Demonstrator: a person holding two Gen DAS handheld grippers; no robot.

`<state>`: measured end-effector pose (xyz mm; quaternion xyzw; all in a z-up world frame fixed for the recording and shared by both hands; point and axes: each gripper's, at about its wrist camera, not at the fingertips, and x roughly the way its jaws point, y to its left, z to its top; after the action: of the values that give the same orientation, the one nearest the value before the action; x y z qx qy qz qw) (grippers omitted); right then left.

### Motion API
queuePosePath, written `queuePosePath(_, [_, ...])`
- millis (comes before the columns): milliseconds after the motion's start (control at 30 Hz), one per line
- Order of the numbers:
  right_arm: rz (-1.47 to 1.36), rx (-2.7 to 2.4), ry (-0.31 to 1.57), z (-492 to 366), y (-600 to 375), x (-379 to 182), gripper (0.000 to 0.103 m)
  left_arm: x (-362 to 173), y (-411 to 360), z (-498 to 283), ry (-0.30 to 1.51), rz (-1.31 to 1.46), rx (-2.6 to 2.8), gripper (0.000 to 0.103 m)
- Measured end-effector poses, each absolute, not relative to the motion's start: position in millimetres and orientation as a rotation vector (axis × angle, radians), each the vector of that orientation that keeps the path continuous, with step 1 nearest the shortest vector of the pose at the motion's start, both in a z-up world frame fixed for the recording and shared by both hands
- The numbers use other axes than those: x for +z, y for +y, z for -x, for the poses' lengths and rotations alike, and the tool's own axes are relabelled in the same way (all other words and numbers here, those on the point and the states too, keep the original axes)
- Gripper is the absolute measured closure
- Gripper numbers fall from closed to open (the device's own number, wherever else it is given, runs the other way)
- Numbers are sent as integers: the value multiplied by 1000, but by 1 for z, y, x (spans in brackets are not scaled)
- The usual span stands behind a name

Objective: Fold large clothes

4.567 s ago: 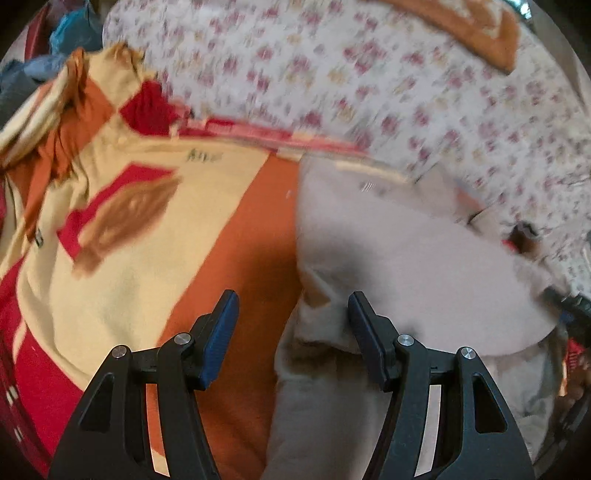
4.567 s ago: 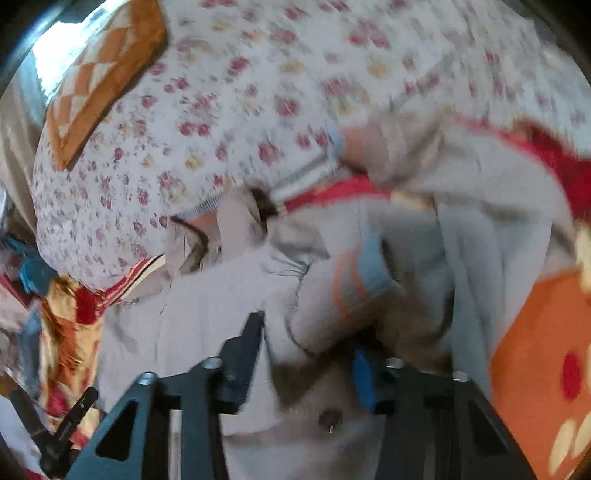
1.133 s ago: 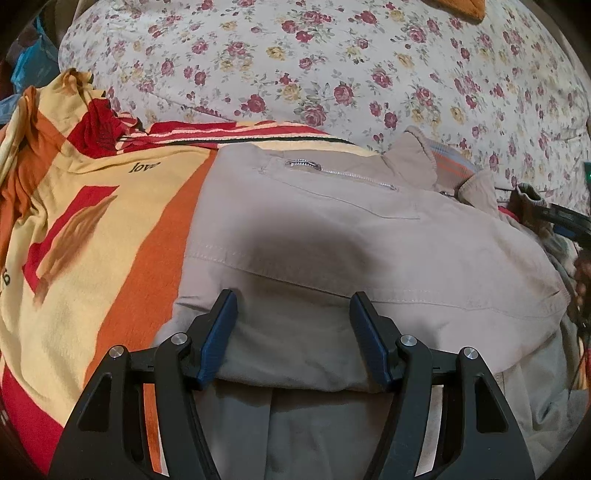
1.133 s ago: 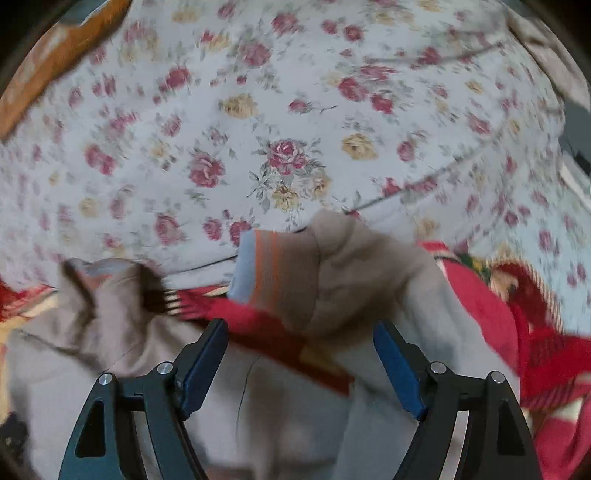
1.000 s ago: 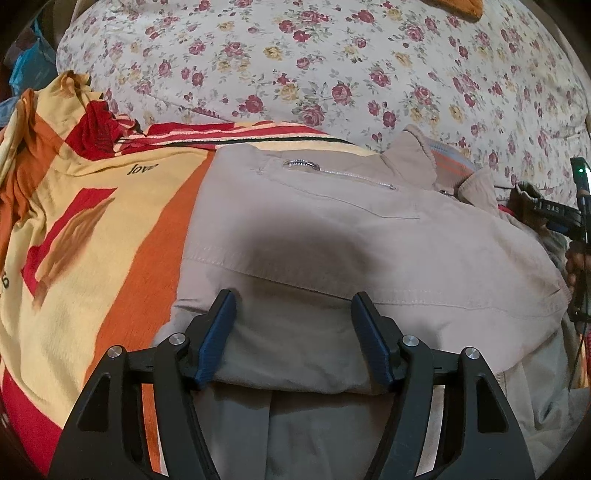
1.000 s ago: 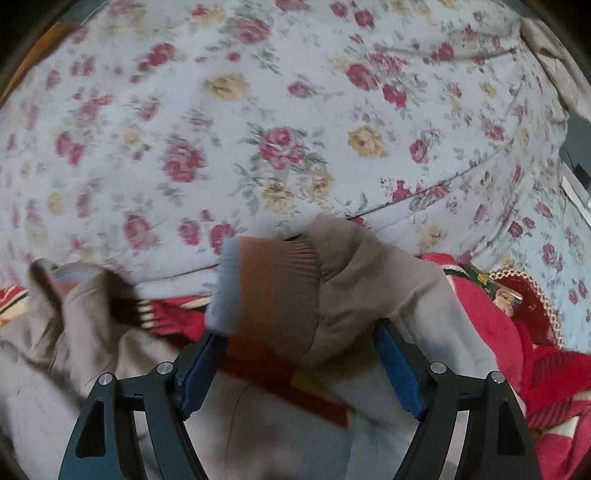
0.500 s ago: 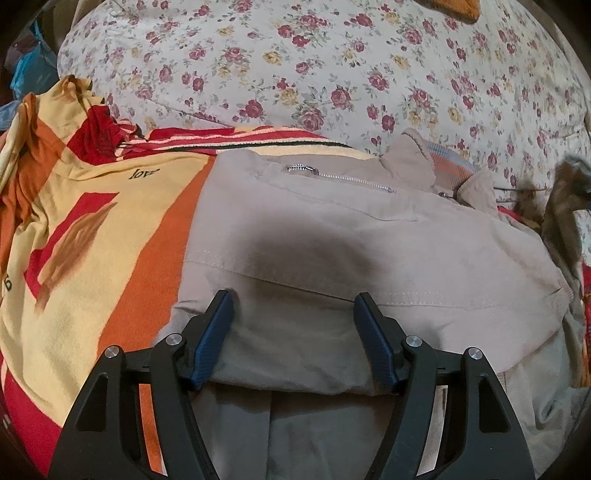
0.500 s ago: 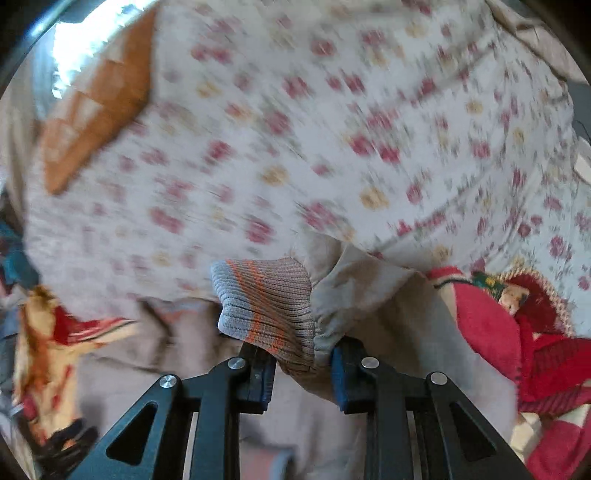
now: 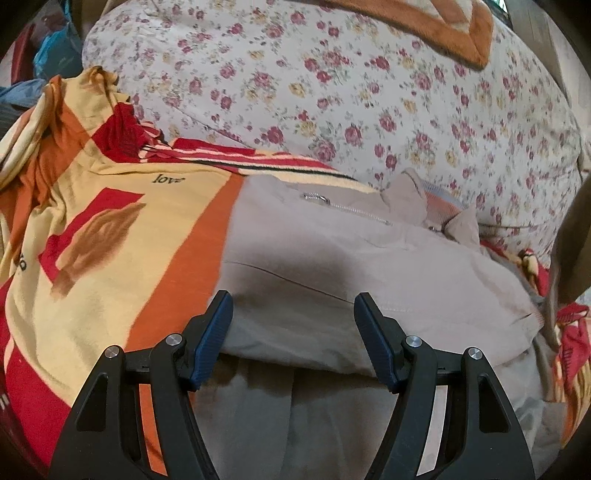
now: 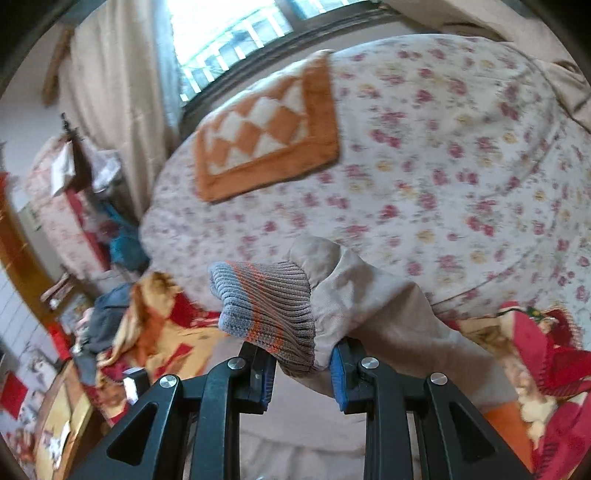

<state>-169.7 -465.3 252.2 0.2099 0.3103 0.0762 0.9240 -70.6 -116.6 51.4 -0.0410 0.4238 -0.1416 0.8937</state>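
A beige jacket [image 9: 354, 266] with a silver zip lies partly folded on an orange, yellow and red blanket [image 9: 110, 236]. My left gripper [image 9: 293, 314] hovers open just over the jacket's near folded edge, with no cloth between its blue pads. In the right wrist view my right gripper [image 10: 303, 360] is shut on the jacket's sleeve [image 10: 373, 306], just behind its ribbed grey and orange cuff [image 10: 269, 302]. The sleeve is lifted high above the bed. That raised sleeve shows as a blurred brown strip [image 9: 572, 236] at the right edge of the left wrist view.
A floral quilt [image 9: 369, 92] covers the bed beyond the jacket, with an orange and white checked cloth [image 10: 269, 136] on it near the window [image 10: 229, 33]. Piled clothes and clutter [image 10: 92, 325] lie off the bed's left side.
My right gripper closed on the sleeve at the cuff and rose steeply, tilting up until the window came into view. The left gripper drew back and up slightly, still open.
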Motion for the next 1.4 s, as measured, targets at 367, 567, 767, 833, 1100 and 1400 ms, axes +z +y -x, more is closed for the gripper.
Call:
queuePosePath(367, [-445, 353, 737, 165, -418, 255, 79, 68, -82, 70, 856, 225, -293, 35])
queuePosePath(567, [-419, 443, 816, 145, -384, 247, 79, 73, -76, 67, 853, 266, -307, 35])
queuePosePath(767, [-450, 508, 933, 105, -342, 194, 69, 73, -74, 62, 857, 298, -336, 35])
queuePosePath(833, [-484, 495, 988, 94, -341, 180, 47, 74, -72, 60, 859, 325, -360, 35])
queuePosePath(1100, [-523, 386, 911, 145, -407, 177, 33, 74, -83, 64, 866, 321, -402, 35])
queuePosePath(1400, [-505, 404, 1066, 172, -387, 97, 34, 70, -108, 75, 892, 263, -528, 35])
